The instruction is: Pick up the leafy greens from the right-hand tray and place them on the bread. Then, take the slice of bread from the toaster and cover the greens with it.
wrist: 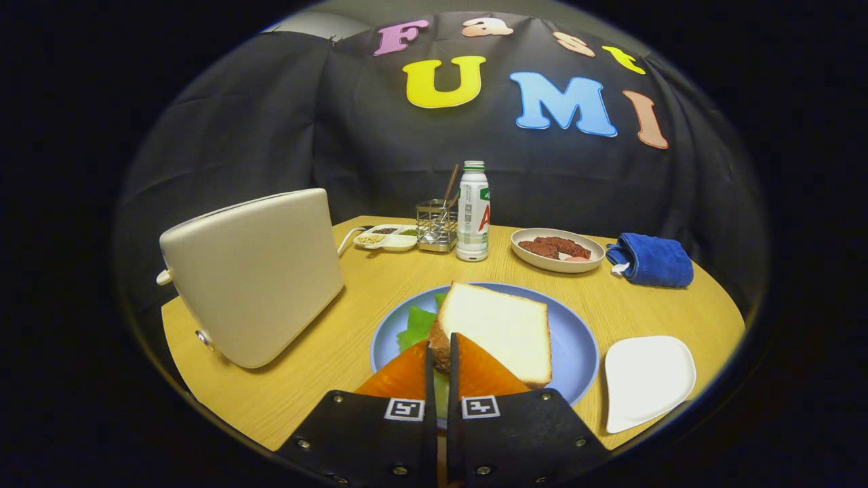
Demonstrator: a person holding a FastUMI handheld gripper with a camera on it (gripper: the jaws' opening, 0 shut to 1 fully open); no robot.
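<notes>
Black cloth hangs behind a round wooden table [352,339]. Far left on it stands a pale toaster [258,274], tilted in my view; I see only its side, so its slots are hidden. A white cord runs from behind it toward a small white dish [388,238] split into parts with seeds or beans in them, too small to name. Next to that is a wire holder [437,227] with a spoon and sticks in it, and just beside it a white bottle [472,213] with a green cap. Its label has a big red letter, but I cannot read the rest.

Near me sits a blue plate [576,342]. A slice of bread [498,329] lies on it, covering the leafy greens [417,324], which peek out on the left side. The lower bread is hidden.

My gripper [439,352] reaches the near corner of the top slice. My fingers [478,373] are almost pressed together with only a thin gap between them. I cannot tell if they pinch the bread's edge.

Farther right, a pale bowl [557,252] holds dark red pieces. Beyond it lies a folded blue cloth [651,259]. An empty white tray [647,379] sits just right of the plate.
</notes>
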